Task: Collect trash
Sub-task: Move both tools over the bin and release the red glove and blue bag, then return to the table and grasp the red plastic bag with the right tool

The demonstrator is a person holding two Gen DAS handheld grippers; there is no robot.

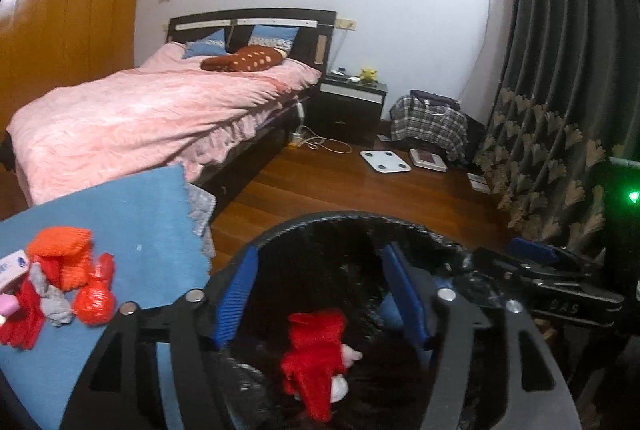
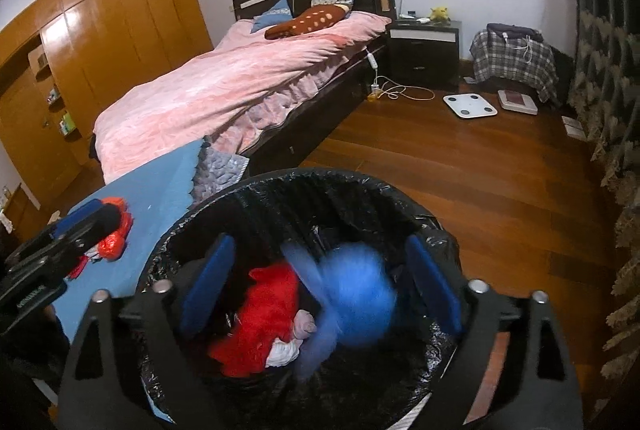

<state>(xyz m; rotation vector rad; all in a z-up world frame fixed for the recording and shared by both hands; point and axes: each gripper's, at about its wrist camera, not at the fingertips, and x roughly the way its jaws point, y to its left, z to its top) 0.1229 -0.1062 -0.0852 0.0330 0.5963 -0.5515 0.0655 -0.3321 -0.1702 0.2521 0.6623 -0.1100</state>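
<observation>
A bin lined with a black bag (image 1: 360,226) (image 2: 256,186) stands beside a blue-covered table (image 1: 132,214) (image 2: 160,182). Both grippers hang over its mouth. My left gripper (image 1: 324,294) is open and empty, with red crumpled trash (image 1: 316,350) lying in the bin below it. My right gripper (image 2: 320,282) is open. A blurred blue piece of trash (image 2: 352,294) is between its fingers, apart from both pads, above red trash (image 2: 260,322) and white scraps in the bin. More red, orange and grey trash (image 1: 68,274) (image 2: 116,238) lies on the table.
A bed with a pink cover (image 1: 140,118) (image 2: 240,82) lies behind the table. A nightstand (image 1: 348,102), two floor scales (image 2: 470,106), a plaid-covered pile (image 2: 516,58) and dark curtains (image 1: 560,70) edge the wooden floor (image 2: 480,182).
</observation>
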